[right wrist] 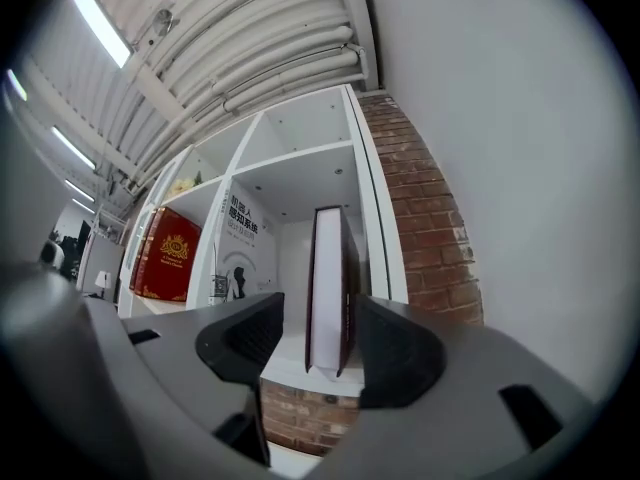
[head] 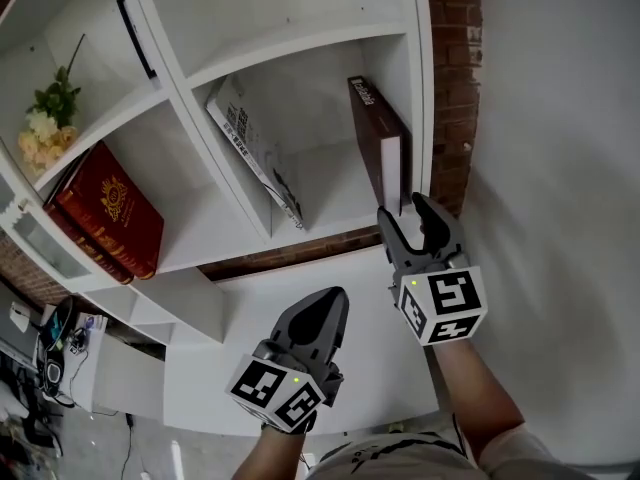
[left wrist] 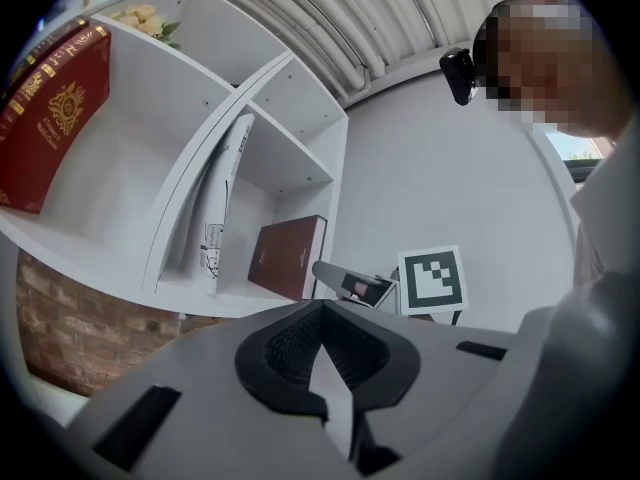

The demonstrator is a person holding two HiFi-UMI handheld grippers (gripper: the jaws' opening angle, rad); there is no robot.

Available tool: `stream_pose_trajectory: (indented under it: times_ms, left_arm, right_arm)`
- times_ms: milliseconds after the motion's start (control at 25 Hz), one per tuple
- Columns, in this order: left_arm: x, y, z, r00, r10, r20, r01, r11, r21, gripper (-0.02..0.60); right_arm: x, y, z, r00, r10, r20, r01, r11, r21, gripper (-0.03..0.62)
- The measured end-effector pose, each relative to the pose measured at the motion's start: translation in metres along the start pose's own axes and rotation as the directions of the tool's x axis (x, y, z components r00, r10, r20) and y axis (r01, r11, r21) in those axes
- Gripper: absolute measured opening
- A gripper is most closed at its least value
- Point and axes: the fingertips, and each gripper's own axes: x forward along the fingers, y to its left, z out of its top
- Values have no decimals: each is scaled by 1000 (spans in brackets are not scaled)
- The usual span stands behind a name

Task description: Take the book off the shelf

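A dark brown book (head: 378, 133) stands upright against the right wall of the white shelf's (head: 300, 43) right-hand compartment, pale page edges facing me. My right gripper (head: 405, 211) is open just in front of its lower front edge. In the right gripper view the book (right wrist: 328, 288) sits between the two jaws, slightly beyond them, and neither pad touches it. My left gripper (head: 333, 298) is shut and empty, lower and to the left, over a white ledge. In the left gripper view its pads (left wrist: 290, 353) meet, and the book (left wrist: 290, 256) shows beyond them.
A white magazine (head: 255, 148) leans against the left wall of the same compartment. Red books (head: 105, 213) and a bunch of flowers (head: 45, 128) fill the compartment further left. A brick pillar (head: 455, 88) and a plain white wall border the shelf on the right.
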Motion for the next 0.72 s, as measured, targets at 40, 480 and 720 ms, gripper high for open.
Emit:
stream_pose_trajectory:
  times_ms: [40,480,720]
  left_arm:
    - [3,1,1,1000,7,1,-7,1000,4,11]
    - [18,12,0,998,66,4,-66,998,10,11]
    - [16,21,-2,995,98,1,-98,995,6,11]
  right_arm:
    - [5,-1,-1,1000,3,-3,-3,1000,-10,213]
    - [45,-9,-3,999,-41,-4,41,996,-76,215]
    - [58,-6,-3,997,-74,-21,71,992,-108,211]
